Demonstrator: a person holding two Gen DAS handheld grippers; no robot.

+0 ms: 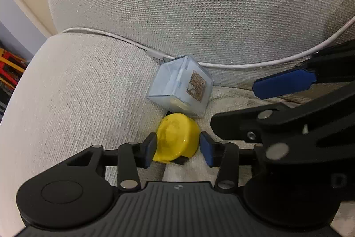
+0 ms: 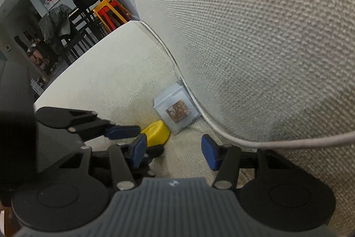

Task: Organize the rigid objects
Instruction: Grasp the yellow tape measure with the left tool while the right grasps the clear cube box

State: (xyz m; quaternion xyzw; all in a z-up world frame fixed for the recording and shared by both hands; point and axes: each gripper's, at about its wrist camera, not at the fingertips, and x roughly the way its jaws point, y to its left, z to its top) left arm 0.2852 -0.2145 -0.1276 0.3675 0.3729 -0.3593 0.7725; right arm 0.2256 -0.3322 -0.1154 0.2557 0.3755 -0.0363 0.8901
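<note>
A yellow plastic piece [image 1: 177, 137] lies on the beige sofa seat [image 1: 77, 86], between the blue pads of my left gripper [image 1: 178, 150]. The jaws stand a little wider than the piece, so I read them as open. Just behind it, a clear bluish cube [image 1: 179, 88] with a brown picture on one face leans in the crease under the back cushion. My right gripper [image 2: 175, 153] is open over bare fabric, with nothing between its pads. From there the cube [image 2: 176, 112] is just ahead and the yellow piece [image 2: 156, 132] ahead left, beside a left gripper finger [image 2: 122, 132].
A white cable [image 1: 221, 64] runs along the crease behind the cube and off to the right. The back cushion [image 1: 199, 3] rises steeply behind. Beyond the sofa's left edge are dark dining chairs and red and yellow stools [image 2: 108, 12].
</note>
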